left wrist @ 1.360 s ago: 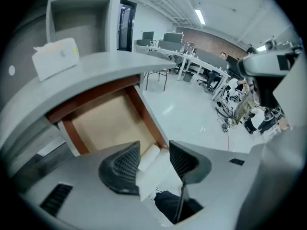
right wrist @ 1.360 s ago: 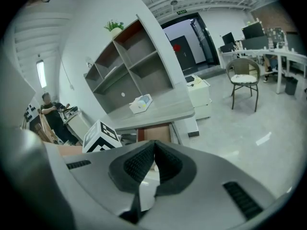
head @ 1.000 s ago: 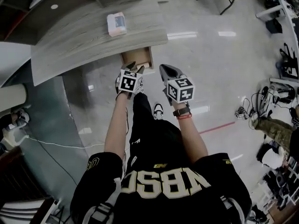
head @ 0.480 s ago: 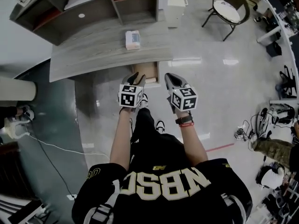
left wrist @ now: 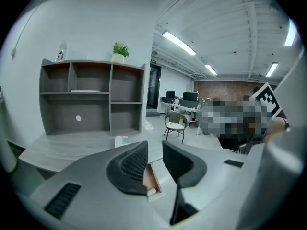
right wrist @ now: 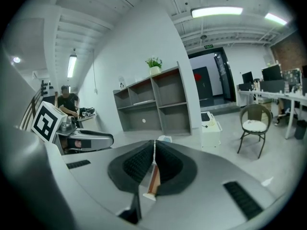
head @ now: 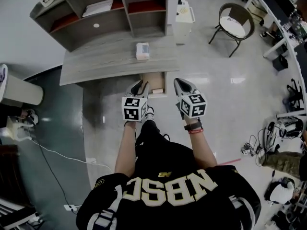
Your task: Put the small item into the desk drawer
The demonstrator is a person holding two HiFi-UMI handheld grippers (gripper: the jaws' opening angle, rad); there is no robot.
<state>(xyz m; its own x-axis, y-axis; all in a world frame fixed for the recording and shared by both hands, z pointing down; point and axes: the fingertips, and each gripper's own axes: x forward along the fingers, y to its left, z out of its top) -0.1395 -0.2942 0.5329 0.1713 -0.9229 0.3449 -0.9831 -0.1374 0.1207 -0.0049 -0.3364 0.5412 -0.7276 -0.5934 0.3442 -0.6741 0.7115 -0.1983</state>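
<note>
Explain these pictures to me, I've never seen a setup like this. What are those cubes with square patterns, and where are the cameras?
No robot here: a person holds a hand-operated gripper in each hand; the marker cubes are part of them. One picture looks down from a head camera; the other two look along each gripper's jaws. The left gripper is closing with nothing between its jaws; the right gripper is shut and empty. Ahead stands a grey desk with a small packet on top and its drawer pulled open.

The left tongs (left wrist: 154, 150) are closing, empty, before the open drawer (left wrist: 150, 179).
</note>
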